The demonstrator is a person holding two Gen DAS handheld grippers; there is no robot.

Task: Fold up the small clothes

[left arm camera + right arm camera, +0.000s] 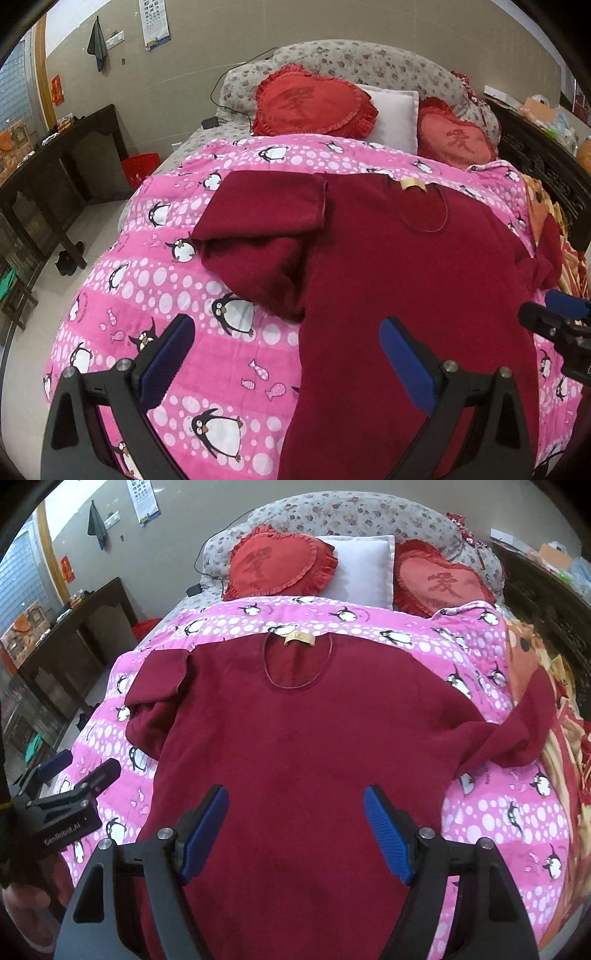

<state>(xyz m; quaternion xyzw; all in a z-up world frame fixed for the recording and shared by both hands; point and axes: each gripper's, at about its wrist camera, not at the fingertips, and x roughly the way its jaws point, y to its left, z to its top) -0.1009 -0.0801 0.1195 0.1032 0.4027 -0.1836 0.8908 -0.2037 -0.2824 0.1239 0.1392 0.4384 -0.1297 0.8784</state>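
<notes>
A dark red top (295, 746) lies face up across the middle of the bed, on a pink penguin quilt (498, 812), its neckline and tan label (300, 639) toward the head end where two heart cushions (280, 563) and a white pillow (364, 570) rest. Its left sleeve (258, 229) is already doubled in beside the body; its right sleeve (517, 734) trails off toward the bed's right edge, onto a patterned blanket (546, 686).

My right gripper (295, 834) hangs over the lower body of the top, jaws spread wide and holding nothing. My left gripper (288, 354) hangs over the top's left edge near the foot of the bed, jaws equally wide and empty, one finger above quilt, the other above cloth.

The fabric looks thick and soft. My judgement: a bite taken here could pinch quilt along with cloth and drag the bedding up, or catch one layer only, so the fold goes crooked. The bunched left sleeve may slip loose once the body is lifted.
</notes>
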